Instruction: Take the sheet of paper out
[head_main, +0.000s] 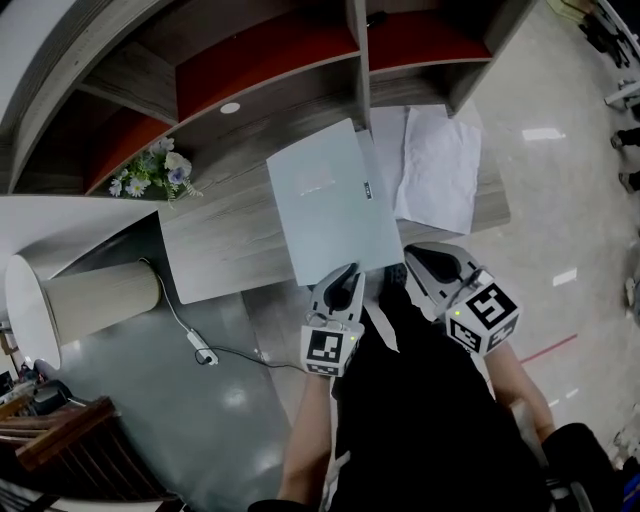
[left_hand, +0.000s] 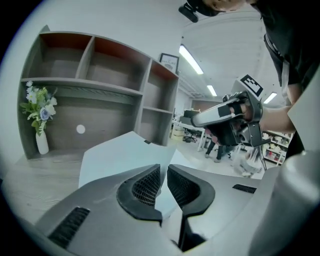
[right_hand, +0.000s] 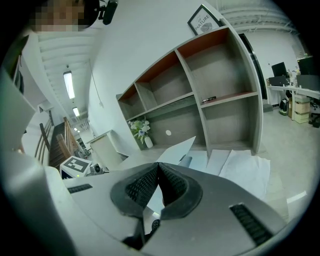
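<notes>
Pinching both grippers shut: left gripper (head_main: 348, 275) clamps the folder (head_main: 325, 195) at its near edge, right gripper (head_main: 410, 258) nips a pale sheet (right_hand: 178, 150) just beside it, prob. the one I want. Folder's tilted up off the desk (head_main: 230, 240) — sheet's not out yet, so the pull's all left.

The pale folder (head_main: 330, 205) looks smooth and matt, plastic or card; which cannot be told. At its three o'clock the white paper sheets (head_main: 440, 165) are matt and creased. The desk (head_main: 225, 245) shows grey wood grain with a dull finish, and the floor (head_main: 560, 200) at four o'clock is glossy with bright reflections. The left gripper (left_hand: 163, 170) and right gripper (right_hand: 158, 167) have matt grey plastic shells and black, finely ribbed, rubber-like pads (left_hand: 142, 187).
</notes>
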